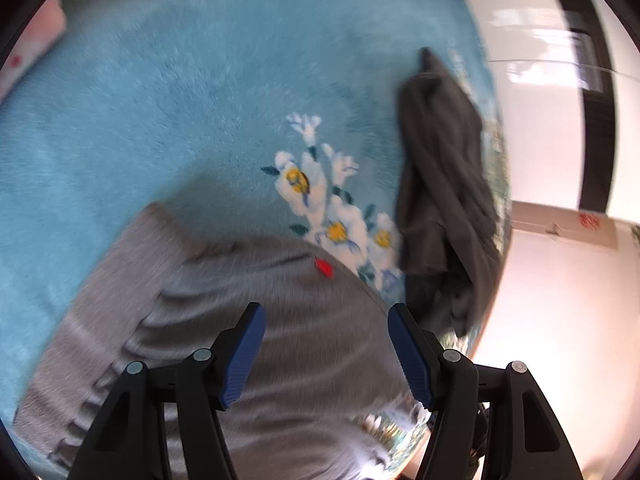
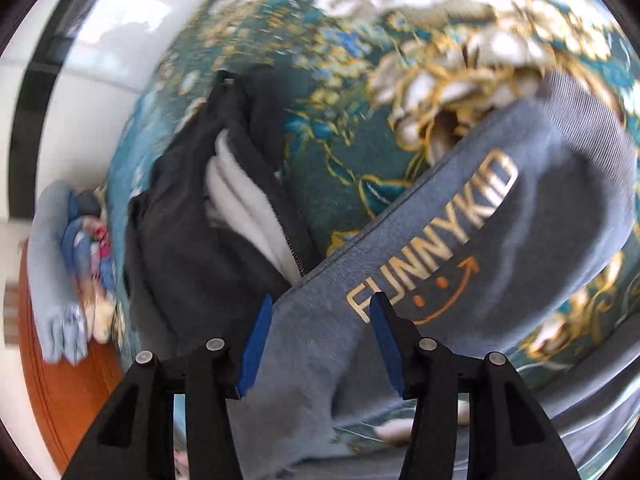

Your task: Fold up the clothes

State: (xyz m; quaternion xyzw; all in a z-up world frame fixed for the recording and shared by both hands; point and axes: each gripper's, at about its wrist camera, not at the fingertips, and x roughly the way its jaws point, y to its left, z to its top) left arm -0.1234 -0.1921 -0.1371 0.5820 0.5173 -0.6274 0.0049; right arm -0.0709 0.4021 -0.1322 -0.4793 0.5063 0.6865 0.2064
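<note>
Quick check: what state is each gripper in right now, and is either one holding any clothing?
Left gripper: open, holding nothing; the grey garment lies beyond it.
Right gripper: open, holding nothing, above the blue-grey FUNNYKID sweatshirt.

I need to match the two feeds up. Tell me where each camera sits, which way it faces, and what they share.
Left wrist: behind the left claw, angled down at a grey garment on a blue blanket; only the open claw shows.
Right wrist: behind the right claw, angled down at a grey-blue FUNNYKID top on a floral cover; only the open claw shows.
Shared: the dark jacket, probably.
</note>
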